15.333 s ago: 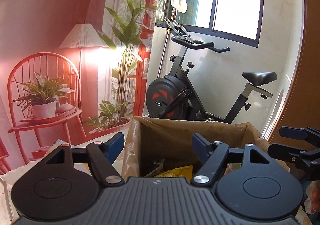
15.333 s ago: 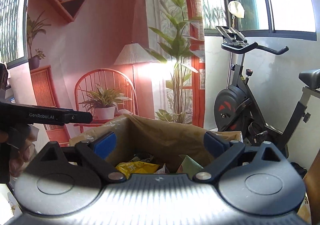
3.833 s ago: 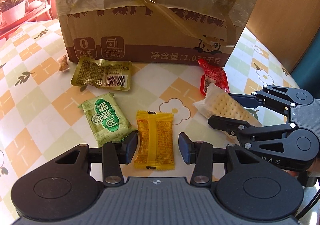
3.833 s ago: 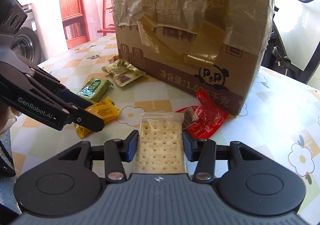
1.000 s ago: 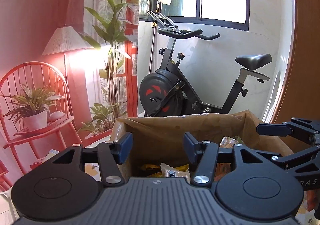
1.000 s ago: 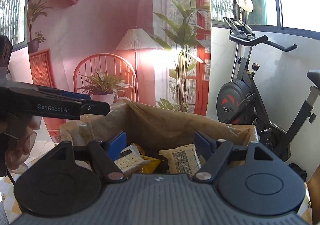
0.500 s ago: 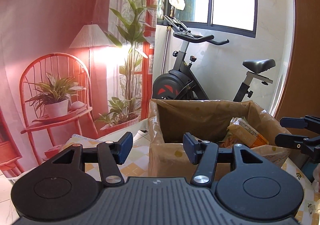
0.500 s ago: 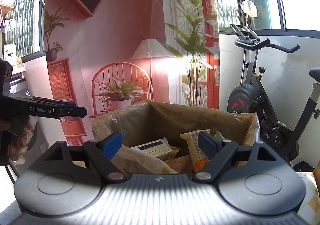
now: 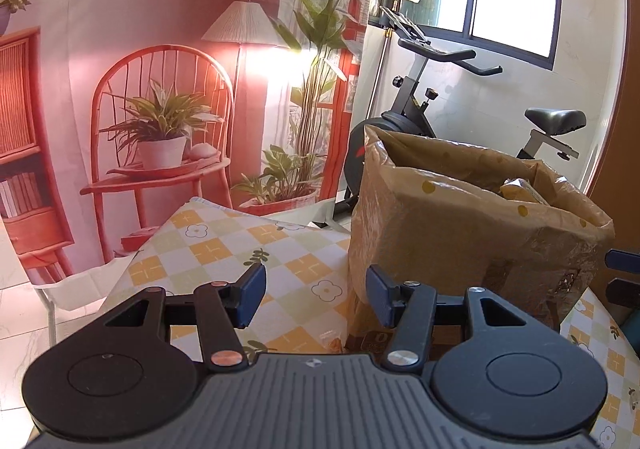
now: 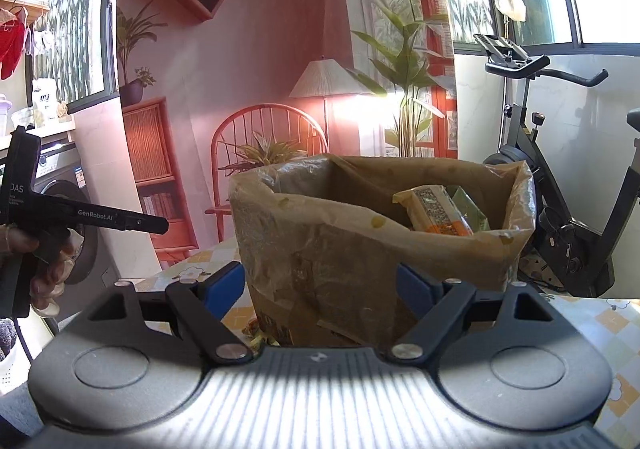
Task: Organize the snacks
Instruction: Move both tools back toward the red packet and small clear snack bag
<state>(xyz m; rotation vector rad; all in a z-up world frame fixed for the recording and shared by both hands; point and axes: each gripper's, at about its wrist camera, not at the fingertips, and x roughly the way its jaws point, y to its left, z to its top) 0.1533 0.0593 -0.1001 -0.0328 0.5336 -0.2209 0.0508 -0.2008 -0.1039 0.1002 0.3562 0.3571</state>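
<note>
Box (image 10: 320, 249) bottom hidden behind gripper body; snack packets (image 10: 436, 215) inside mostly concealed (labels unreadable); right gripper (image 9: 624, 275) cropped at edge.

A: Obstacles ahead?
B: Cardboard box (image 9: 472, 233), upright on the table (image 9: 224, 245), plastic liner standing above its rim; packets (image 10: 438, 211) fill its far corner.
A: Free room?
B: Open tablecloth left of box; box mouth open from above.

one box (image 10: 320, 249), perhaps two snack packets (image 10: 436, 209)
</note>
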